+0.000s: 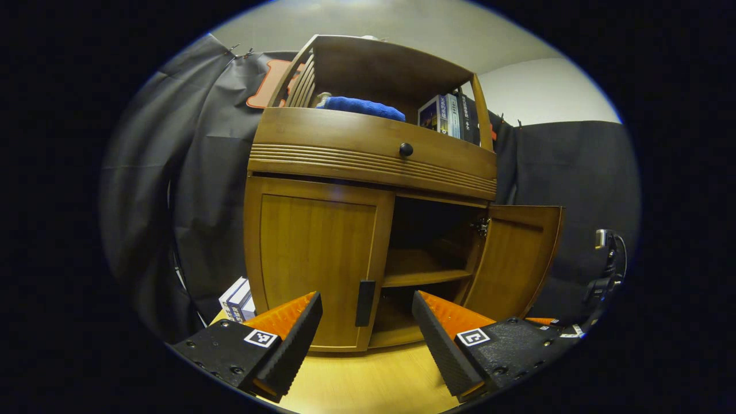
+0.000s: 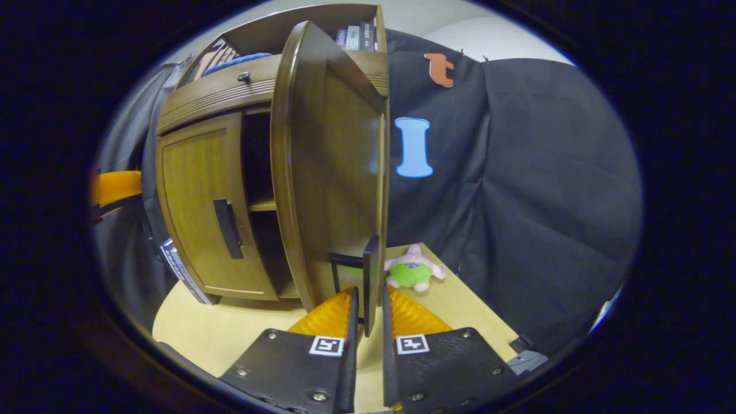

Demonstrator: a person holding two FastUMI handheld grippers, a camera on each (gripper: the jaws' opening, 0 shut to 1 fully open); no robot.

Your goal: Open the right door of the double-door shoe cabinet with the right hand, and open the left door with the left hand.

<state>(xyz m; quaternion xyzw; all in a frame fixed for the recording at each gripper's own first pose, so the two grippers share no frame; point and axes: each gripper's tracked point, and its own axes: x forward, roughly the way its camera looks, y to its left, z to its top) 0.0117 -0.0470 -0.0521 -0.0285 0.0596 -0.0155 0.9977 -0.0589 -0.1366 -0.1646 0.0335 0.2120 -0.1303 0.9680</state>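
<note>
Facing the shoe cabinet [image 1: 368, 190], the left gripper view shows the left gripper [image 1: 367, 330] released, jaws spread either side of the left door handle [image 1: 364, 303]; the left door [image 1: 315, 267] is closed. In the right gripper view, the right gripper [image 2: 368, 313] clenches the right door handle [image 2: 371, 282], the right door [image 2: 328, 172] swung wide. Next move, as judged: close on the left handle and pull.

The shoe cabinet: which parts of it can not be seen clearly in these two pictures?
- Lower shelf space: left gripper view, dark and partly behind the left gripper fingers.
- Right door handle: right gripper view, its lower end hidden between the right gripper fingers.
- Inside behind the closed left door: hidden by it in the left gripper view.
- Books: titles too small.
</note>
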